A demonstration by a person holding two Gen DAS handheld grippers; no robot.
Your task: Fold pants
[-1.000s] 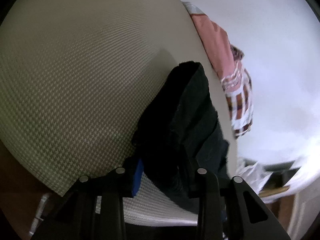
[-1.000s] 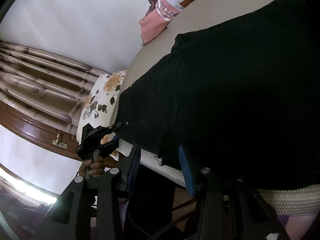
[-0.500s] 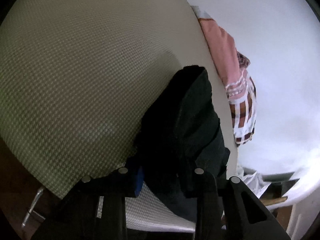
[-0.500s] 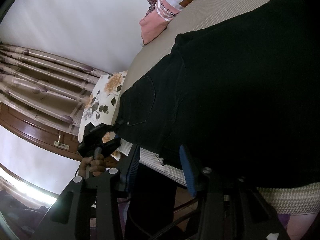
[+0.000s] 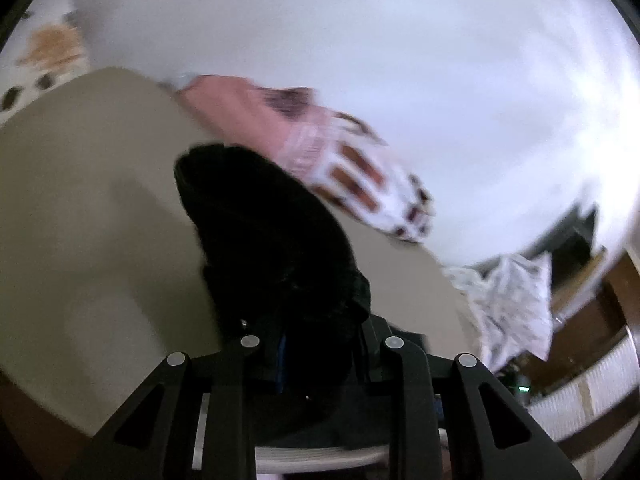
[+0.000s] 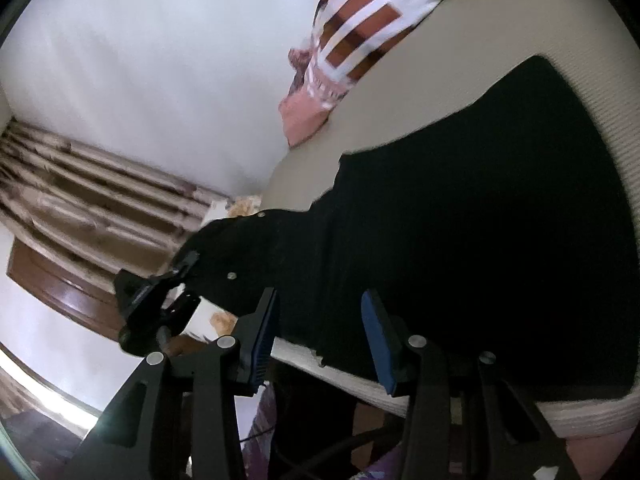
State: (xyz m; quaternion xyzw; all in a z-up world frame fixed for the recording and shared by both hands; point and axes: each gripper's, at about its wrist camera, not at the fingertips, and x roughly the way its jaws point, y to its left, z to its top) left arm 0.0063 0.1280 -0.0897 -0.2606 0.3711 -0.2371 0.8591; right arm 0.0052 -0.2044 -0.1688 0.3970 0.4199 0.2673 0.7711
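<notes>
The black pants (image 6: pixel 460 216) were seen spread along the near edge of the bed (image 5: pixel 80 220), most of the cloth lying flat on the beige woven cover. Their waist end was bunched between the fingers of the left gripper (image 5: pixel 320 344), whose jaws were closing on the cloth, and it was held up off the cover. A second earlier that end had been lying low at the bed's edge, with the jaws set wider around it. The left view had since tipped up and rolled, so that the white wall (image 5: pixel 400 40) filled most of it where the cover had filled it before.

From the right side, the left gripper (image 6: pixel 160 292) was caught higher against the curtain (image 6: pixel 100 200) than before, with the waistband lifted into a peak and a metal button showing on it. The floral pillow, plainly seen a second earlier, was by now largely hidden behind the raised cloth.

The right gripper (image 6: pixel 320 336) was held at the bed's edge, its blue-padded fingers (image 6: pixel 380 344) standing moderately apart around the hanging edge of the pants. Whether the pads pressed on the cloth could not be told. Its opening looked much as it had a second before.

A pink and checked cloth (image 5: pixel 340 152) lay bundled at the far edge of the bed, against the wall.
</notes>
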